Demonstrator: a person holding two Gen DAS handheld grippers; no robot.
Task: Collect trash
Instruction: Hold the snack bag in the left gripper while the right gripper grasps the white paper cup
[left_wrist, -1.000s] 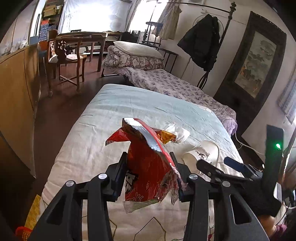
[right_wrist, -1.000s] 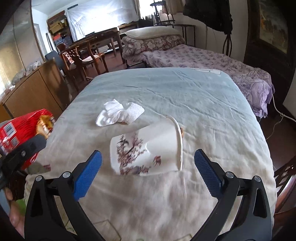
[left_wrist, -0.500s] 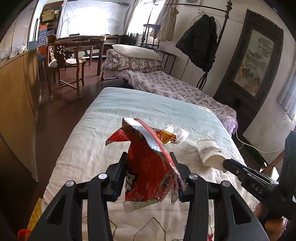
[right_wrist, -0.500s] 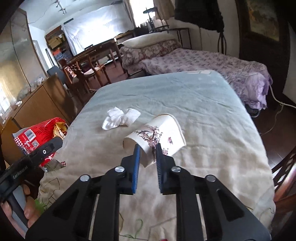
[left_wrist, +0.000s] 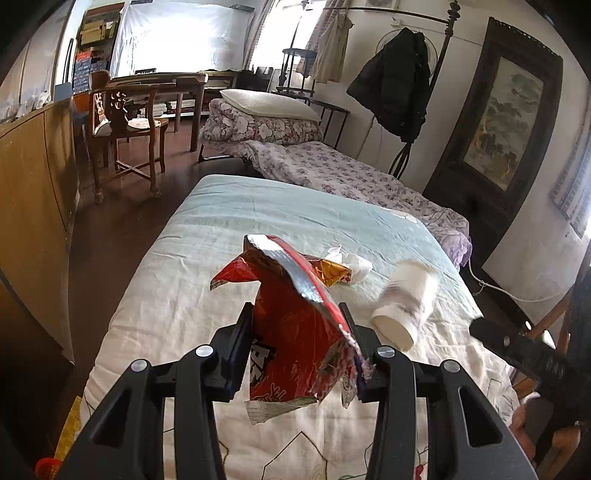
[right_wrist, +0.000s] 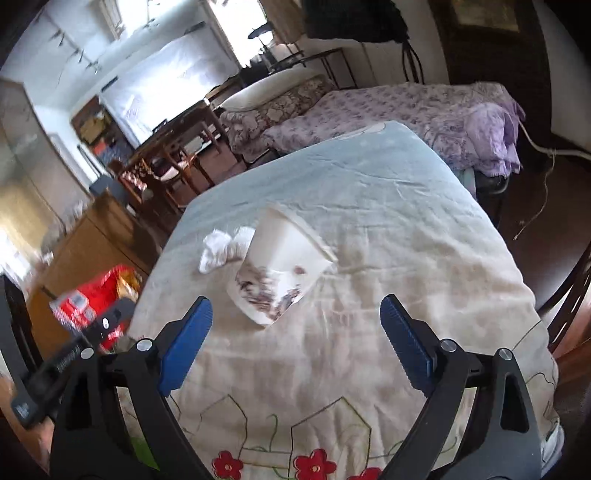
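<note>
**A:** Where's the trash?

**B:** The red snack bag is clamped upright between the jaws of the left gripper, its torn foil mouth pointing to 12 o'clock. The paper cup lies tipped on the bed, printed base toward the camera, blurred in both views. A crumpled white tissue sits just beside it at its 9 o'clock; I cannot tell whether they touch.

**A:** And the right gripper?

**B:** Its jaws have just been opening and now stand wide, blue pads well apart. The cup lies ahead of them at 12 o'clock, beyond the tips, not pinched.

**A:** Anything around it?

**B:** In the left wrist view, a second bed with a floral cover at 1 o'clock, a wooden chair at 10 o'clock, a dark coat hanging by the wall.
</note>
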